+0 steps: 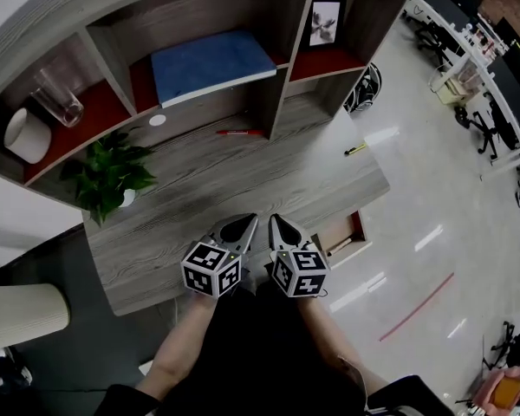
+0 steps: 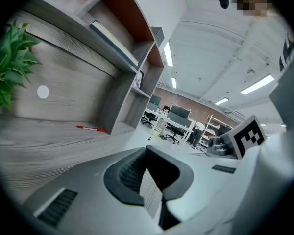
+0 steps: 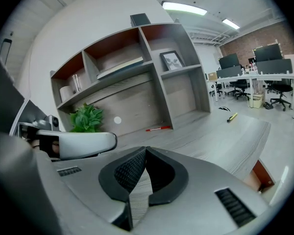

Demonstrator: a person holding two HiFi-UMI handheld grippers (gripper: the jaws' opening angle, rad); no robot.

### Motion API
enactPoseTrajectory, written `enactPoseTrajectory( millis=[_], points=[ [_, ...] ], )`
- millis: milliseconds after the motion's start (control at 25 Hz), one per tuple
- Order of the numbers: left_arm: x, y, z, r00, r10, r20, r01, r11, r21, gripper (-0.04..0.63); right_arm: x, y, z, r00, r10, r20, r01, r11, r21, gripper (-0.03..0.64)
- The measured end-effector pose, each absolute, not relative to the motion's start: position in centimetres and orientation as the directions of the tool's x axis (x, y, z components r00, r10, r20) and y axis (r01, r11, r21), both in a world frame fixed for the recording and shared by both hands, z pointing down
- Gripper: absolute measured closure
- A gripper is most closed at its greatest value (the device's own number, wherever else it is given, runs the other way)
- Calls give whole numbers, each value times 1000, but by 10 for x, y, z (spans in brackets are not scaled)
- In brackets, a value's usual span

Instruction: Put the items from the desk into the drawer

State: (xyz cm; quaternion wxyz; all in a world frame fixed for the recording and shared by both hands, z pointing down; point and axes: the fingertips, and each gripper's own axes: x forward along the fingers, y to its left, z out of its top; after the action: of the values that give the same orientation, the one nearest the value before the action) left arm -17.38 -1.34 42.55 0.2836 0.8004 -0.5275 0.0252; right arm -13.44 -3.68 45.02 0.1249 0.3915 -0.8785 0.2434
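Wooden drawer (image 1: pixel 357 226) seemingly holds a pen (image 1: pixel 339 245); left gripper (image 1: pixel 250 220) and right gripper (image 1: pixel 275 218) jaws together.

1. No words, numbers or brand names clear enough to read anywhere.
2. Only black and white square patterns, not letters, on the marker cube (image 1: pixel 211 269) of the left tool (image 1: pixel 250 224) and on the same kind of cube (image 1: pixel 300 271) of the right tool (image 1: pixel 274 222).
3. Just a small grey drawing in the framed picture (image 1: pixel 325 20) on the shelf (image 1: pixel 329 64), with no words to make out.
4. Plain cover on the blue book (image 1: pixel 212 63), with no title showing.
5. Too small to tell any print on the red pen (image 1: pixel 239 132) and the yellow pen (image 1: pixel 356 149) lying on the bench (image 1: pixel 243 180).
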Motion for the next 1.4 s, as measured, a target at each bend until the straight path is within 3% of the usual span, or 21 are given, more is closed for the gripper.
enactPoseTrajectory(
  millis=[520,960,1400],
  points=[
    [-226,-15,426,462,-821,336,-866,-336,370,591,-180,-49,463,-709,-547,445,-675,708,-205,611],
    [-249,-80,443,374,-853,363,-917,-282,282,589,-233,-136,478,-786,-365,499,-429,903,-15,611],
    [-279,-134,482,276,-861,426,-956,-201,214,589,-284,-193,512,-752,-278,597,-292,953,77,535]
  ],
)
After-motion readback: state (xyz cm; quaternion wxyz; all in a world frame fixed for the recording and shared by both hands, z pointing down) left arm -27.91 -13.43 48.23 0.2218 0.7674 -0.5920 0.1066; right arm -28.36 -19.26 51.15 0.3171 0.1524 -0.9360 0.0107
